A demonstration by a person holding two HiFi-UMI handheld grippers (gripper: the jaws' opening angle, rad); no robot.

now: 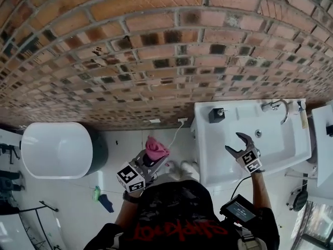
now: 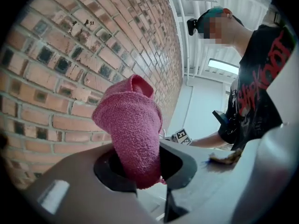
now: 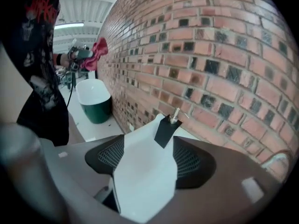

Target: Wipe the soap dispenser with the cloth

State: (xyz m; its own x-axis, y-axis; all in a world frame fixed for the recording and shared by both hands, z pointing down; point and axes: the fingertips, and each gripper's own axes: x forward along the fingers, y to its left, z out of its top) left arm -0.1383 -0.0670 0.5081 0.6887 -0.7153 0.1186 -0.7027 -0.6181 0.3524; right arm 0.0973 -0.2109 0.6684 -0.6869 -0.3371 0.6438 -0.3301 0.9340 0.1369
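A black soap dispenser [image 1: 216, 114] with a metal pump stands on the back left corner of the white sink [image 1: 270, 150]. In the right gripper view the same dispenser [image 3: 164, 129] shows ahead, beyond the jaws. My right gripper [image 1: 238, 142] hangs open over the sink basin with nothing between its jaws. A pink cloth [image 1: 155, 148] is bunched in my left gripper [image 1: 154, 158], which is shut on it, left of the sink and clear of it. That cloth [image 2: 133, 129] fills the left gripper view, rising out of the jaws.
A brick wall [image 1: 156, 46] runs behind everything. A white tub with a dark green side [image 1: 60, 150] stands at the left on the white floor. A chrome tap [image 1: 278, 107] sits at the sink's back right. A cable and wall socket [image 1: 179, 123] lie between cloth and sink.
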